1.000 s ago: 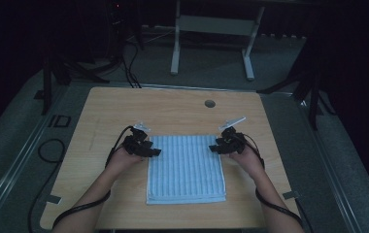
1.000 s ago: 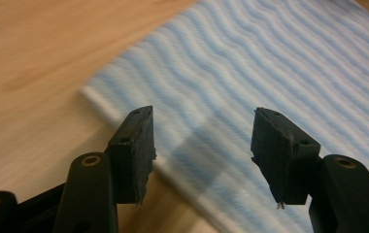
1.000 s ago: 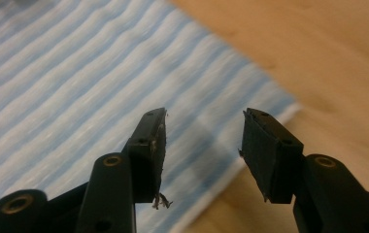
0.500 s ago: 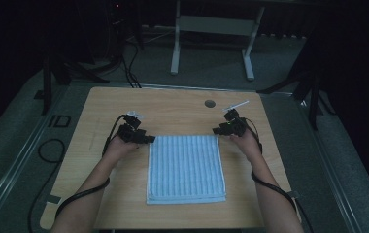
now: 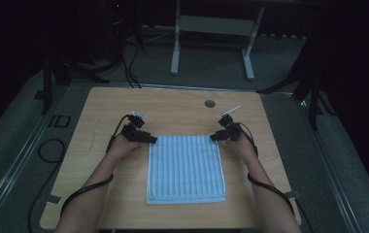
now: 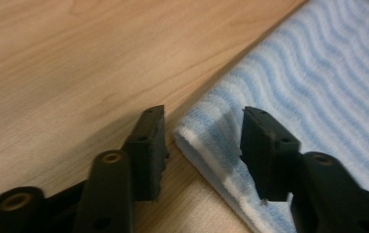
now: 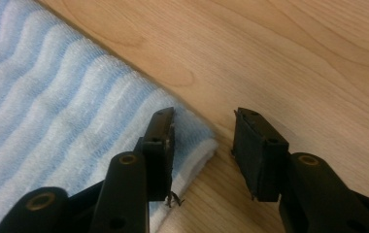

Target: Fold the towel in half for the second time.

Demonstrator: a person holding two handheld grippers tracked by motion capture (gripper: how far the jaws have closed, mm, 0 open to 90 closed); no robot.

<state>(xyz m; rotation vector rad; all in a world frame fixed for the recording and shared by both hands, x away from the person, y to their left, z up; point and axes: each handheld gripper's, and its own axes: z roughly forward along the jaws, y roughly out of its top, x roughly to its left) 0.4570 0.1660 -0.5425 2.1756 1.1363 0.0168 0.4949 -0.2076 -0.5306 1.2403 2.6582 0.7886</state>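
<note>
Your forearms come in from six o'clock of the high view, over the near edge of the light wooden table point(image 5: 173, 104). Between them lies the pale blue striped towel, folded into a flat rectangle point(image 5: 185, 167), at the table's centre with its near edge toward you and its far edge at twelve o'clock. Your left gripper point(image 5: 149, 139) sits at the towel's far corner at ten o'clock, your right gripper point(image 5: 214, 137) at the far corner at two o'clock. In the left gripper view the towel's corner point(image 6: 207, 131) lies in the gap between the two black jaws, which have just been closing; one jaw rests over the cloth, the other over bare wood, and the pads do not yet pinch it. In the right gripper view the other corner point(image 7: 192, 131) likewise lies between jaws that have just been closing, still apart and unclenched. Farther off, toward one o'clock, a small dark round hole point(image 5: 209, 104) marks the tabletop.
</note>
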